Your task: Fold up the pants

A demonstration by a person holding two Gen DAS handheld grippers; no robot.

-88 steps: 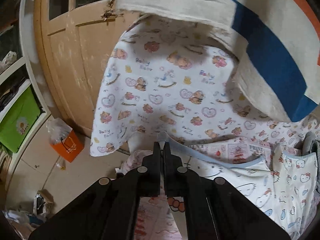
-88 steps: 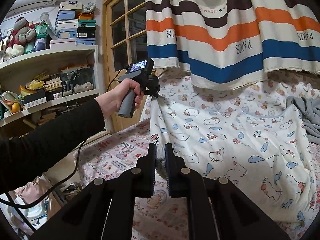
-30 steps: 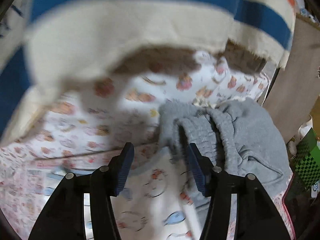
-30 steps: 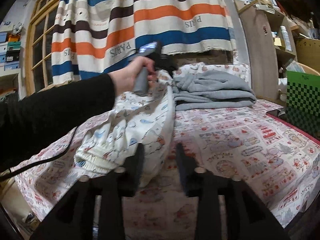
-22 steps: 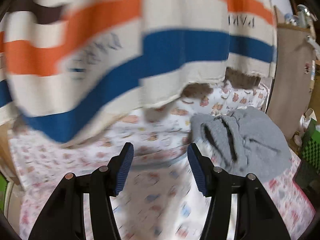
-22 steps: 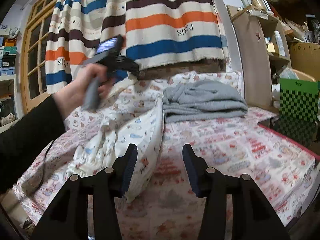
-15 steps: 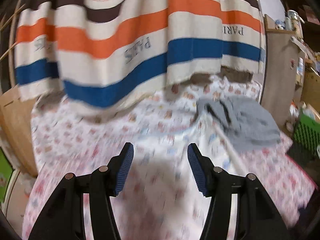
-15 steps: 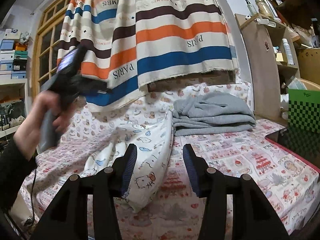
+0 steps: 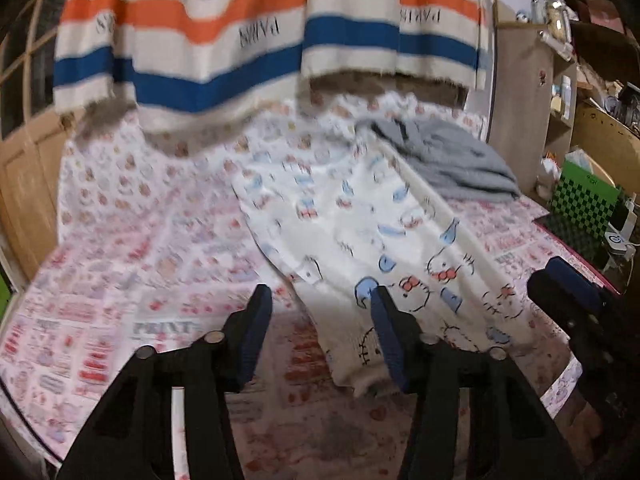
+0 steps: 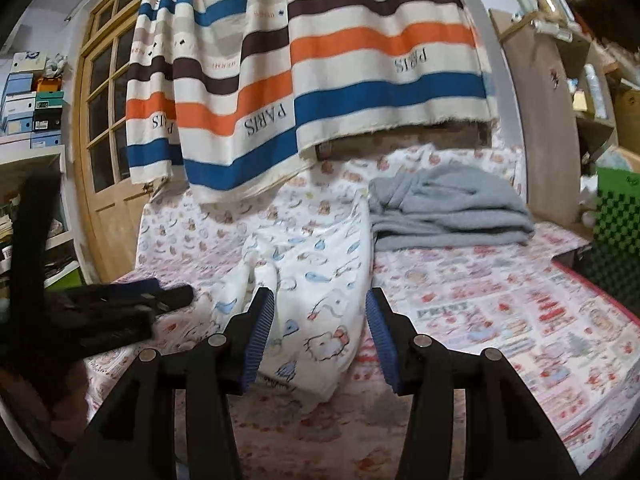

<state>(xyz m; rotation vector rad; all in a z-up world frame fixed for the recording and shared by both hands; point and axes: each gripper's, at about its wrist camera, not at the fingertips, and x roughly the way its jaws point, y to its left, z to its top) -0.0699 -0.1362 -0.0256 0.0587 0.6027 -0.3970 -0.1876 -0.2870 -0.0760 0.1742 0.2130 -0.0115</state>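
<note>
Your left gripper (image 9: 322, 328) and right gripper (image 10: 320, 332) both had jaws spread, holding nothing. The Hello Kitty pants (image 10: 316, 280) lay folded lengthwise mid-bed, gray sweatpants (image 10: 448, 208) stacked far right.

Both cameras sit low near the bed's front edge (image 9: 120, 360), facing its far edge and the striped cloth hanging there (image 10: 320, 92). Both share the white cartoon-print pants (image 9: 380, 240) and the folded grey garment (image 10: 448, 208).
</note>
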